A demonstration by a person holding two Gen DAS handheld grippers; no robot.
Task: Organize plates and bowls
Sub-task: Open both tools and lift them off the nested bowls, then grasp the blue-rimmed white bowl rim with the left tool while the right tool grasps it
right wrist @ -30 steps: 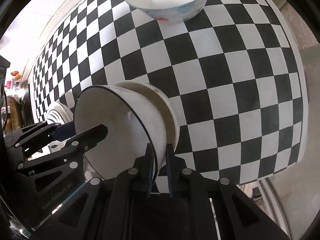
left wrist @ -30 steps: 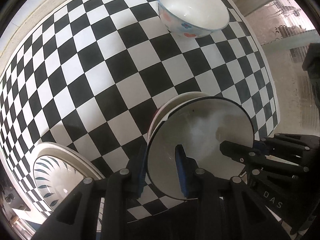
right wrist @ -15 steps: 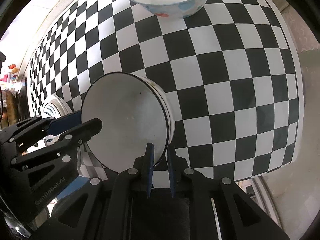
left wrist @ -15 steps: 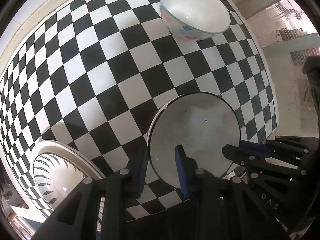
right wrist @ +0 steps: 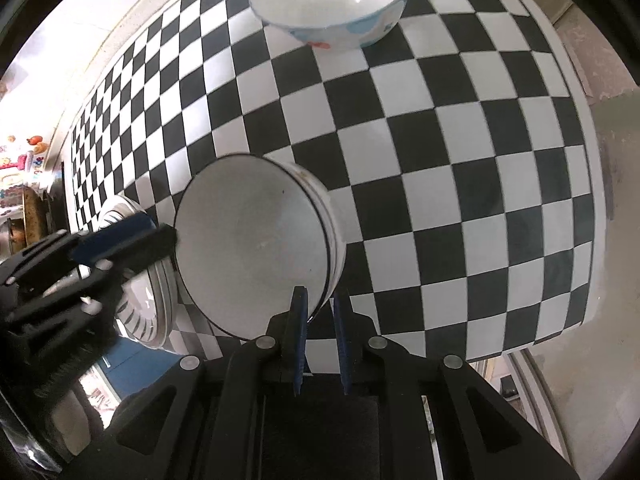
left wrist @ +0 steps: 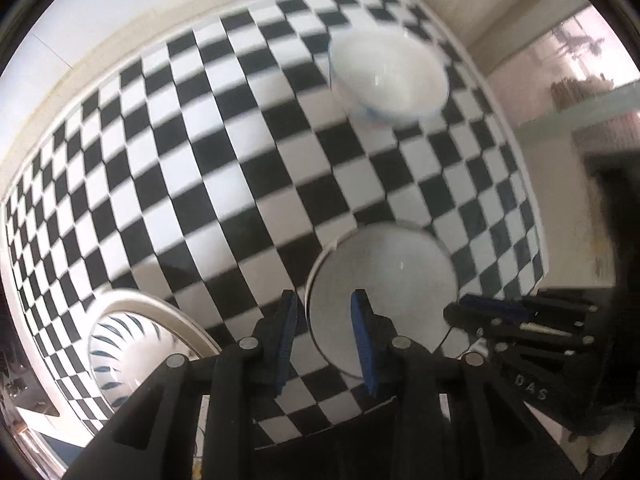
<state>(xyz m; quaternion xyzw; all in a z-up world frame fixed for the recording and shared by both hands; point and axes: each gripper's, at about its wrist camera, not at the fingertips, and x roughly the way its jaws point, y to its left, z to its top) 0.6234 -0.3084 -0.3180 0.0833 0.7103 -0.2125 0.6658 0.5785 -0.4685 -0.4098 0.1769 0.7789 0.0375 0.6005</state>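
A white bowl with a dark rim (right wrist: 256, 248) sits nested in a second white bowl (right wrist: 334, 224) on the checkered table; it also shows in the left wrist view (left wrist: 384, 292). My right gripper (right wrist: 320, 300) is shut on the near rim of the stack. My left gripper (left wrist: 322, 312) is open, its pads on either side of the bowl's left rim without touching it. A larger white bowl with blue and red flowers (right wrist: 332, 4) stands at the far side, also in the left wrist view (left wrist: 388, 76).
A white plate with dark leaf marks (left wrist: 132, 348) lies at the table's near left corner, also in the right wrist view (right wrist: 148, 304). The checkered table (right wrist: 460, 160) ends at the right and near edges. A wall runs along the far side.
The dark-rimmed bowl went from tilted to nested flat in the other bowl. My left gripper opened, let go of the rim and pulled back; its view is blurred by motion.
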